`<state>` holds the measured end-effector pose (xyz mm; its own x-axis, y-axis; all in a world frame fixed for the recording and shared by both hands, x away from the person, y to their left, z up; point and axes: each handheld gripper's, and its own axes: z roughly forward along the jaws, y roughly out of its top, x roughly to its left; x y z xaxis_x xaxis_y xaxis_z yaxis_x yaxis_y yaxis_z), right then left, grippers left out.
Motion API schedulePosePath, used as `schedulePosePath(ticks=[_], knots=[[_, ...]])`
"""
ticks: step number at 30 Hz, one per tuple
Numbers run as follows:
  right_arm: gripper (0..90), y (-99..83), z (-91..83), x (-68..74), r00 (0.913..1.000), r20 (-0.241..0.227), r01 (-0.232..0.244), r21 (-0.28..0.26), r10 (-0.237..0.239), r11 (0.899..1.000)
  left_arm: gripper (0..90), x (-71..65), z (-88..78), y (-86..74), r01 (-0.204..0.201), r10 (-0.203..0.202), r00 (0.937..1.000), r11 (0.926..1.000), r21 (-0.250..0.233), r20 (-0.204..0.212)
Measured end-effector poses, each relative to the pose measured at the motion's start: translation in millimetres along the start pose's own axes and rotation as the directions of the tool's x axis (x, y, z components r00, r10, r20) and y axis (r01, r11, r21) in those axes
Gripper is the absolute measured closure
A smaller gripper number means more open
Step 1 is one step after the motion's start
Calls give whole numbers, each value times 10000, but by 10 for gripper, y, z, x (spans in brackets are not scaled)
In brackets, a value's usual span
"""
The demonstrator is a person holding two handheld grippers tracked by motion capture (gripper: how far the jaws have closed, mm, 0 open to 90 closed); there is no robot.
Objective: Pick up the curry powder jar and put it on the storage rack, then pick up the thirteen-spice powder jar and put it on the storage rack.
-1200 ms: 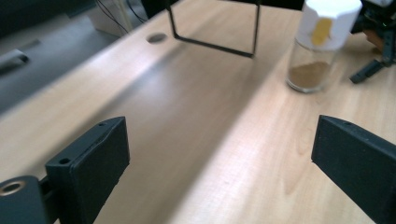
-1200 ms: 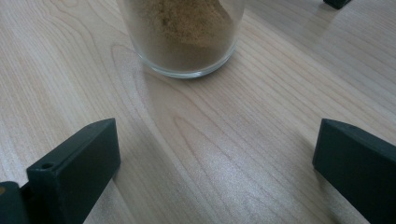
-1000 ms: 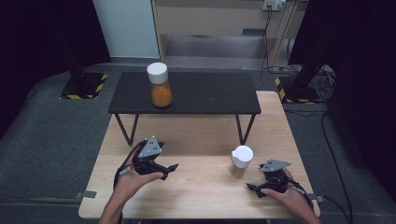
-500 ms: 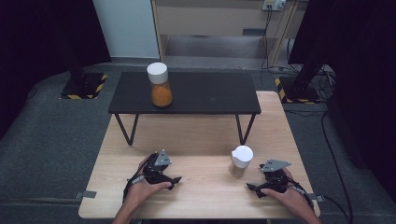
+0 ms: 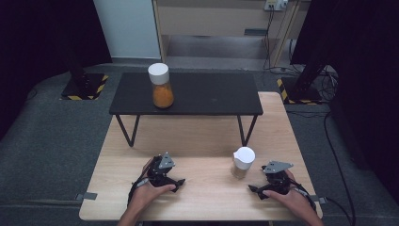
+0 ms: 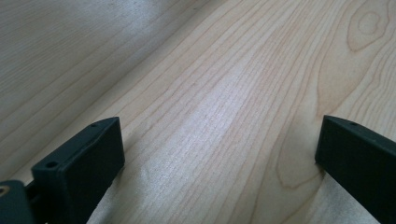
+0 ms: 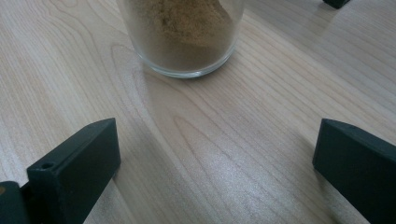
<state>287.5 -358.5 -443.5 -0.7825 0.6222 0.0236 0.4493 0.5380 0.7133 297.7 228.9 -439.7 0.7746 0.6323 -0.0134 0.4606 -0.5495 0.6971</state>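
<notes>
The wooden counter [image 5: 202,188] carries everything here, with a low black metal-legged shelf-table [image 5: 197,96] standing across its far half. On that black table stands a jar of orange powder [image 5: 162,89] with a white lid, well apart from both hands.

The nearer jar [image 5: 243,162] stands upright on the bare wood at the near right of the counter. It is a clear glass jar with a thick, rounded base and a white lid; in the right gripper view the jar [image 7: 182,35] is filled with a tan-brown, finely grained powder that reaches down to the bottom of the glass.

The right tongs [image 5: 254,189] rest low at the counter's near right corner, held in the person's right hand, just beside the jar and slightly nearer the person. In the right gripper view the right tongs [image 7: 217,163] stand spread wide, the jar ahead of the gap and slightly to its left, with bare wood between the pads; nothing is touched.

The left tongs [image 5: 181,181] lie low over the near left of the counter, well apart from the jar. In the left gripper view the left tongs [image 6: 219,163] are spread wide over bare wood grain, having just been opening, with nothing between them.
</notes>
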Motion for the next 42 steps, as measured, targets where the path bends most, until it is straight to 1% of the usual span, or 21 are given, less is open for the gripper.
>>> schedulePosePath(ticks=[39, 42], knots=[[13, 4, 2, 13, 10000, 52, -34, 6, 34, 10000, 0, 6, 0, 0, -10, 10, 10000, 10000, 1, 25], [33, -5, 0, 10, 10000, 7, -78, -73, 78, 9999, 0, 8, 0, -1, -17, 17, 10000, 10000, -3, 36]])
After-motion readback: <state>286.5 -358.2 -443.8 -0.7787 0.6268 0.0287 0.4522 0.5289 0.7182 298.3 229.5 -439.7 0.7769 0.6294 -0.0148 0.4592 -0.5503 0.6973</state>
